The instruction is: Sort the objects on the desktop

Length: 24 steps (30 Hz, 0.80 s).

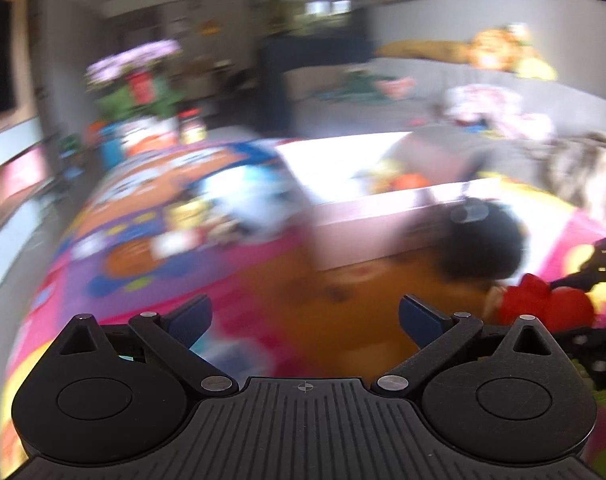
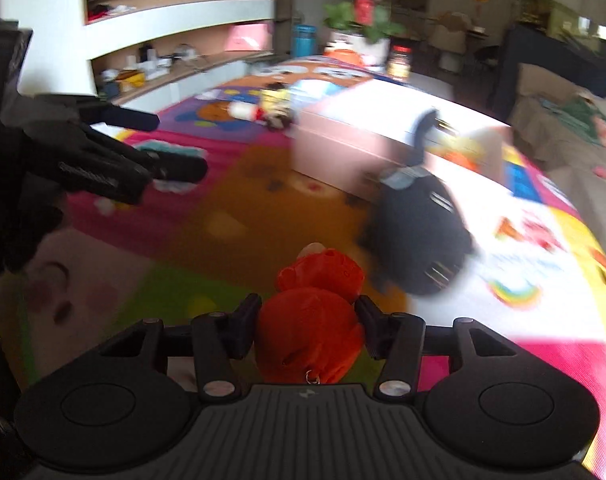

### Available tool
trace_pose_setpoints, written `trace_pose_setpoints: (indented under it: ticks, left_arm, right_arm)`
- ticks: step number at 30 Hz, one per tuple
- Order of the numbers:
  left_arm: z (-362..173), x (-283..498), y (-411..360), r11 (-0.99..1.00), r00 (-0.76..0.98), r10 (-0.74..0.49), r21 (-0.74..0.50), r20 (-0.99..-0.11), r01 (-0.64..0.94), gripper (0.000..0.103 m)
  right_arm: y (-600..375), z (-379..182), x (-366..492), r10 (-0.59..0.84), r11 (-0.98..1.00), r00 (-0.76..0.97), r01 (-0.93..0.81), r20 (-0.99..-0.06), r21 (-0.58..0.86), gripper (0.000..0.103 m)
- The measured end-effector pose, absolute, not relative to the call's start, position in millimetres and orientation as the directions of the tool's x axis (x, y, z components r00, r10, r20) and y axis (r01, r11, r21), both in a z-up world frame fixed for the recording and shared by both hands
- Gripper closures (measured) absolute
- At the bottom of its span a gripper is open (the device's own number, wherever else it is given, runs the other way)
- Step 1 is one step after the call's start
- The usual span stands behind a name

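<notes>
**Red toy clamped in the right hand-held gripper beside the pink box**

The red toy (image 2: 309,320) is seen between the two pads of the right hand-held gripper (image 2: 307,330), and both pads are pressed against its sides, so the gripper is clamped on the toy. No earlier view is given, and the toy's underside is hidden, so whether it is lifted off the mat (image 2: 231,216) cannot be told. A small metal ring is seen at the toy's near end.

The pink box (image 2: 335,144) is taken as the landmark. The red toy lies in front of the box, well on the near side of it, above an orange and green part of the mat. A black pouch (image 2: 419,240) lies just in front of the box's right end, between the box and the toy, close beside the toy. Behind the box to its left, a few small toys (image 2: 271,108) are scattered on the mat. Farther behind the box a flower pot (image 2: 361,16) and a jar (image 2: 399,62) are seen.

The left hand-held gripper (image 1: 305,318) is held with its blue-tipped fingers wide apart and nothing between them. In the right wrist view it is seen to the left of the box, above the mat. In the left wrist view, which is heavily blurred, the red toy (image 1: 543,306) appears at the right, in front of the box (image 1: 367,216), next to the pouch (image 1: 483,240).
</notes>
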<state>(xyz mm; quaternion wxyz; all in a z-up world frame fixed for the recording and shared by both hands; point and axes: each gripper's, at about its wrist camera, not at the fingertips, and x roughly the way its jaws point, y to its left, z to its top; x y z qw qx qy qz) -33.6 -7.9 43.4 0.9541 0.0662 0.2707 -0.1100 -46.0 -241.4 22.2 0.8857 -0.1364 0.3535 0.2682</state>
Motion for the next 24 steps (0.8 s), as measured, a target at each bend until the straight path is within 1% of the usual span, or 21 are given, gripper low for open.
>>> trace_pose_setpoints:
  ticks: [2, 4, 6, 9, 12, 14, 15, 16, 17, 20, 24]
  left_arm:
    - [45.6, -30.2, -38.5, 0.939, 0.819, -0.249, 0.080, -0.516, 0.336, 0.001]
    - [43.5, -22.1, -71.2, 0.909, 0.810, -0.295, 0.111, -0.507, 0.401, 0.001]
    - [39.5, -9.3, -100.7, 0.892, 0.798, -0.311, 0.131, -0.516, 0.432, 0.001]
    - [31.2, 14.0, -132.8, 0.884, 0.761, -0.328, 0.103, -0.559, 0.456, 0.000]
    - [21.3, 32.7, -153.2, 0.890, 0.736, -0.312, 0.086, -0.601, 0.447, 0.001]
    - [16.2, 41.8, -155.2, 0.900, 0.737, -0.288, 0.090, -0.611, 0.427, 0.003]
    - [15.5, 42.2, -154.5, 0.898, 0.732, -0.298, 0.081, -0.613, 0.433, 0.013]
    - [17.1, 41.1, -154.3, 0.892, 0.722, -0.316, 0.066, -0.616, 0.446, 0.018]
    - [18.4, 39.1, -154.0, 0.892, 0.721, -0.315, 0.068, -0.617, 0.448, 0.019]
    - [22.8, 26.1, -148.8, 0.885, 0.740, -0.290, 0.125, -0.607, 0.449, 0.019]
    - [26.3, -1.7, -127.1, 0.873, 0.733, -0.299, 0.134, -0.611, 0.469, 0.020]
  right_arm:
    - [-265.2, 18.7, -51.7, 0.320, 0.864, 0.643, -0.500, -0.696, -0.064, 0.052]
    - [-285.0, 14.8, -54.3, 0.289, 0.897, 0.661, -0.440, -0.693, -0.046, 0.052]
    - [-296.9, 10.2, -55.5, 0.269, 0.916, 0.675, -0.401, -0.687, -0.036, 0.052]
    - [-300.8, 6.6, -56.3, 0.268, 0.921, 0.689, -0.388, -0.673, -0.030, 0.052]
    - [-300.9, 3.0, -55.4, 0.273, 0.917, 0.698, -0.396, -0.662, -0.039, 0.051]
    - [-300.9, 2.4, -54.1, 0.278, 0.917, 0.701, -0.398, -0.657, -0.037, 0.051]
    - [-300.1, 1.7, -53.7, 0.279, 0.917, 0.703, -0.398, -0.654, -0.037, 0.052]
    - [-299.8, 1.9, -52.7, 0.277, 0.917, 0.704, -0.396, -0.654, -0.037, 0.052]
    - [-300.5, 0.8, -50.8, 0.277, 0.918, 0.702, -0.395, -0.656, -0.036, 0.051]
    - [-298.2, 1.2, -50.2, 0.268, 0.917, 0.698, -0.396, -0.664, -0.045, 0.051]
    - [-295.9, 6.1, -51.8, 0.267, 0.917, 0.683, -0.396, -0.680, -0.037, 0.051]
